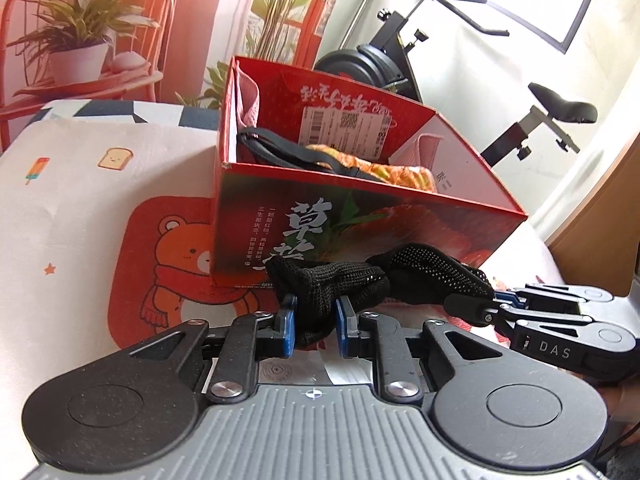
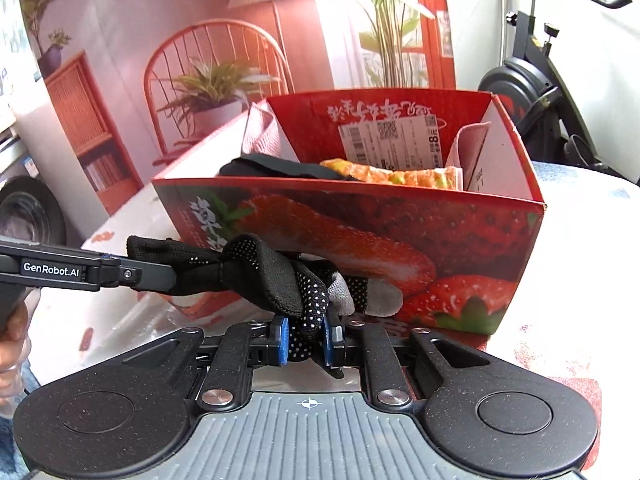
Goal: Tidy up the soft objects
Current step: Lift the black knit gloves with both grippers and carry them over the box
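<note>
From the left wrist, the left gripper [image 1: 315, 322] pinches one end of the black glove [image 1: 372, 276] before the strawberry box [image 1: 360, 216]. From the right wrist, the right gripper [image 2: 306, 340] clamps its dotted end; I'd lift both together, clearing the rim.

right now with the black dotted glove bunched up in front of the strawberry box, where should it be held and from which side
Hold the black glove by its two ends, from the near side, since the strawberry box blocks the far side. It is long and limp. The left gripper and right gripper already pinch it that way.
</note>
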A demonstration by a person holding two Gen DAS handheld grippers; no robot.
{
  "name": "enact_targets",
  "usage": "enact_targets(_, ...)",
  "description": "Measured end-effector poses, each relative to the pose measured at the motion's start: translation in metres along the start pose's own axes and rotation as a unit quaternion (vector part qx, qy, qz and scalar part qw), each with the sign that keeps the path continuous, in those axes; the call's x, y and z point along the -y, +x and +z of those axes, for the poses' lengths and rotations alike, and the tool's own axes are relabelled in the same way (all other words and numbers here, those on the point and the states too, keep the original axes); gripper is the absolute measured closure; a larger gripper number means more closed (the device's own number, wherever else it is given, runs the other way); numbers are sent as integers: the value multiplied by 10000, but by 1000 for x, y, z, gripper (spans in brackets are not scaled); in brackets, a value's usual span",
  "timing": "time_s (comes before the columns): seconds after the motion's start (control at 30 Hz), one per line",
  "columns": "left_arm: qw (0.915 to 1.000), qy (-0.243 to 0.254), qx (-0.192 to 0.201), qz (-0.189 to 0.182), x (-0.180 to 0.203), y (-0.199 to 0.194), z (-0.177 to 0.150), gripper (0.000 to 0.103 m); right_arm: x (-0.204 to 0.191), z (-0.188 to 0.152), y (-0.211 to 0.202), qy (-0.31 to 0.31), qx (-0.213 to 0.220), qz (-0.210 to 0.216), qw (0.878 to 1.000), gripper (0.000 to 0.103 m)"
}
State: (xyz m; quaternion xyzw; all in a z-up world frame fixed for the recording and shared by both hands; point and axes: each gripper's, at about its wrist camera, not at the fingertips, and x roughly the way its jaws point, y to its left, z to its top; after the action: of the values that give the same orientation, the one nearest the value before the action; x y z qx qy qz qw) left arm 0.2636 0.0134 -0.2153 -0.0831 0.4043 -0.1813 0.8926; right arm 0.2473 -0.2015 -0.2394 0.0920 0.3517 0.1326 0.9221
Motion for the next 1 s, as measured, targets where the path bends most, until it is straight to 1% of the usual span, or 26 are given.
enact_targets(0.1, 10000, -20, 65, 11, 2, -5, -3, 82, -5, -7, -8, 58, 147, -16, 9999, 89)
enact_targets(0.2, 9999, 113, 53, 62, 6, -7, -5, 82, -9, -13, -16, 145, 225, -8, 9996, 89)
enact_targets(0.3, 9997, 191, 97, 67, 7, -11, -8, 82, -13, -14, -24, 79, 312, -42, 9995, 89)
enact_targets(0.53, 9992, 149, 364, 22, 4, -24, -2, 82, -21, -5, -40, -96, 585, -21, 9982, 89)
enact_targets(0.63, 9987, 169, 479, 61, 4, -32, 2, 82, -27, -1, -44, -194, 670, -2, 9976, 89)
enact_targets(0.8, 9983, 180, 545, 89, 8, -38, 8, 82, -31, 7, -48, -237, 767, -10, 9968, 89)
enact_targets(1.0, 9977, 179, 647, 9, 10, -43, 17, 82, -31, 18, -58, -259, 924, 30, 9954, 89)
